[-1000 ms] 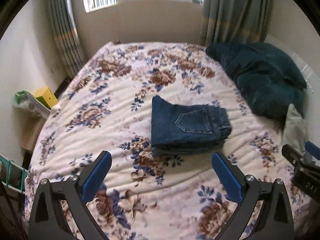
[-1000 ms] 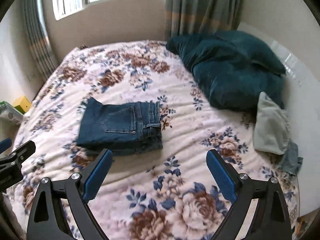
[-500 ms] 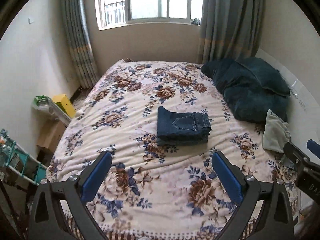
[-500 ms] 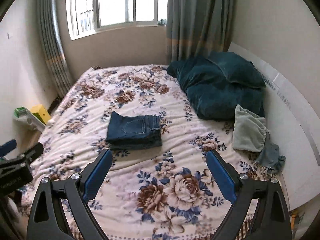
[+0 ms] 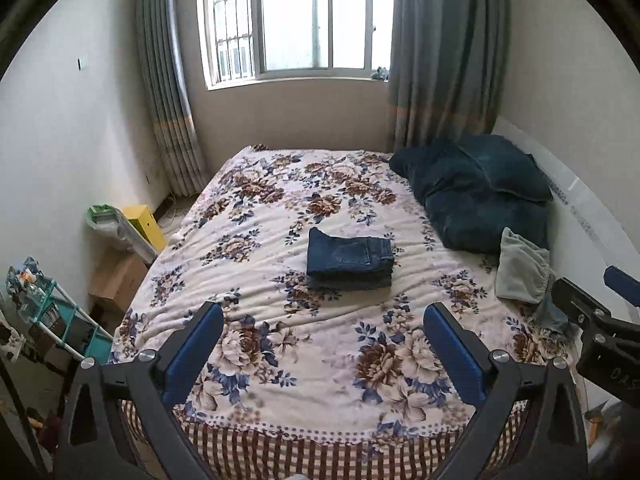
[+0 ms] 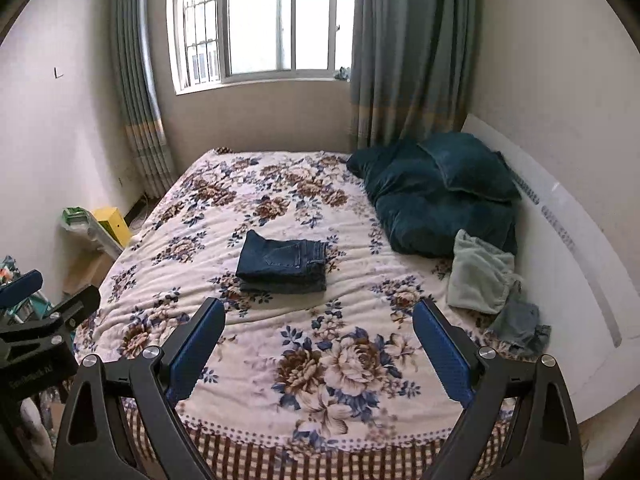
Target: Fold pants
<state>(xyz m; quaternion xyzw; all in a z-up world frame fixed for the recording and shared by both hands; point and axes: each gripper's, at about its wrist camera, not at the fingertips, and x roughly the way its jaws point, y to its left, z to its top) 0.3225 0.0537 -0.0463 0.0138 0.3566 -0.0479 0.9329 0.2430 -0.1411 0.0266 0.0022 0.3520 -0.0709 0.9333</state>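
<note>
We see the pants (image 5: 349, 258), dark blue denim, folded into a compact rectangular stack near the middle of the bed (image 5: 280, 360), a back pocket facing up and the waistband edge toward the right. They lie flat on the floral blanket (image 5: 248, 248) that covers the bed, with nothing touching them. To their right, well apart, a dark teal duvet (image 5: 476, 200) is heaped with a matching pillow on top of it against the white headboard (image 6: 568, 248). Just in front of that heap sits a pale green garment (image 5: 518, 266), and beside it a small grey-blue cloth (image 6: 520, 322) is bunched at the blanket's edge. Beyond the bed, a window (image 5: 296, 20) is flanked by grey-green curtains (image 5: 440, 60). On the floor to the left of the bed we make out a yellow box (image 5: 145, 224), a cardboard box (image 5: 116, 280) and a teal rack (image 5: 60, 320). Nearest to us, both tools hang over the foot of the bed, well short of the pants. Our left gripper (image 5: 322, 354) has its jaws spread wide with only blanket between the blue pads, and our right gripper (image 6: 318, 350) likewise has its jaws spread wide, holding nothing. Each gripper shows at the edge of the other's view.
</note>
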